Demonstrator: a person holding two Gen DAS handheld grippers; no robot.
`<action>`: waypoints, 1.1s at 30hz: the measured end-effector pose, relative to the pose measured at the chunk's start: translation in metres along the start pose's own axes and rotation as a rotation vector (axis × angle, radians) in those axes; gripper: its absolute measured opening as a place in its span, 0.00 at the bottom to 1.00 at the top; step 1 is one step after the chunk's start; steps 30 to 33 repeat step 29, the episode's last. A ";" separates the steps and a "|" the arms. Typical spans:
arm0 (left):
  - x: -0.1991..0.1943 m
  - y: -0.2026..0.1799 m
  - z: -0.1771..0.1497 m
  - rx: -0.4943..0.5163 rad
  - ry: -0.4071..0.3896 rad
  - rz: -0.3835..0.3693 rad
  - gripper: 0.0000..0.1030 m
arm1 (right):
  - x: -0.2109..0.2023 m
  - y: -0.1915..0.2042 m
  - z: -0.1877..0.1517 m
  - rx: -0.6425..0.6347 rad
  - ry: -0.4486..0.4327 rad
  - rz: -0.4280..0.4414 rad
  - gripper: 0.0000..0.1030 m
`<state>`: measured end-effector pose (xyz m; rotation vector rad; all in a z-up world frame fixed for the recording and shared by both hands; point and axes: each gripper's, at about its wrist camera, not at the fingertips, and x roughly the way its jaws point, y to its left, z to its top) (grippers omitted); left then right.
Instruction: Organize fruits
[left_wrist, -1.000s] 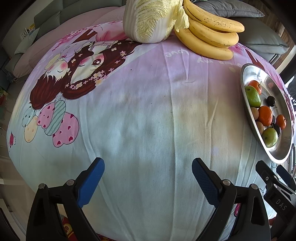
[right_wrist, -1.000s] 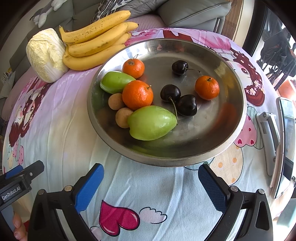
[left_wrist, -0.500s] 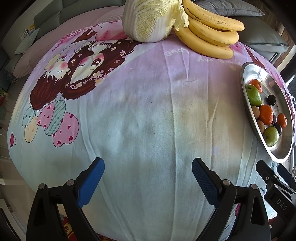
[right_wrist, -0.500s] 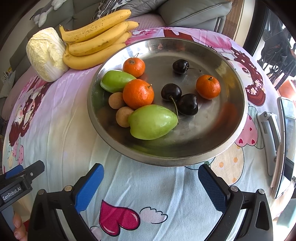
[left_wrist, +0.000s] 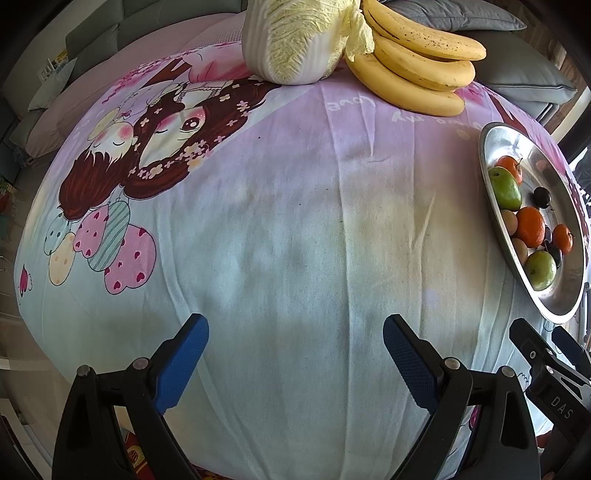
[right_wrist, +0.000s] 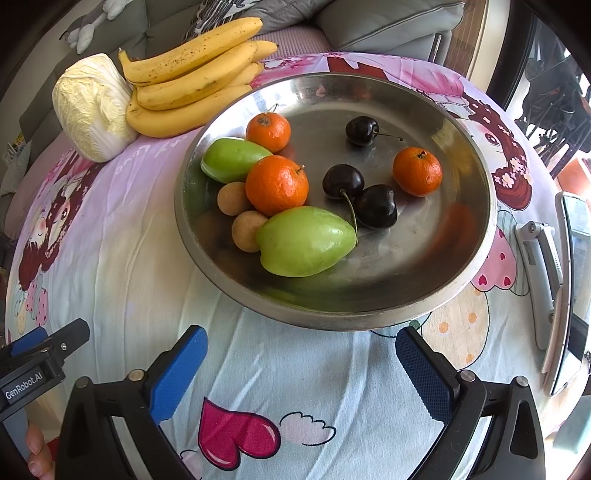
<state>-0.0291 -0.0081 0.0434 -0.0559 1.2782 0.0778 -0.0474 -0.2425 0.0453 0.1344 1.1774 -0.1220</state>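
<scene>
Little has moved since a second ago: both grippers hover as before, jaws spread apart and empty. Left gripper (left_wrist: 291, 354) sits over bare cloth (left_wrist: 295, 229), with the cabbage (left_wrist: 295, 37) at 12 o'clock and the bananas (left_wrist: 417, 59) at 1 o'clock. Right gripper (right_wrist: 301, 363) faces the bowl (right_wrist: 369, 314), which holds three tangerines (right_wrist: 276, 184), two green fruits (right_wrist: 304, 242), three cherries (right_wrist: 376, 206) and two brown fruits (right_wrist: 246, 230).

Metal bowl (right_wrist: 476, 177) slightly nearer.
</scene>
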 end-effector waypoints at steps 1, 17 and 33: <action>0.000 0.000 0.000 0.001 0.002 0.000 0.93 | 0.000 0.000 0.000 0.000 0.000 0.000 1.00; 0.000 0.000 0.000 0.009 0.000 0.014 0.93 | 0.001 0.000 0.000 0.000 0.000 0.001 1.00; -0.001 0.000 -0.002 0.021 -0.013 0.017 0.93 | 0.002 0.000 -0.001 -0.001 0.003 0.003 1.00</action>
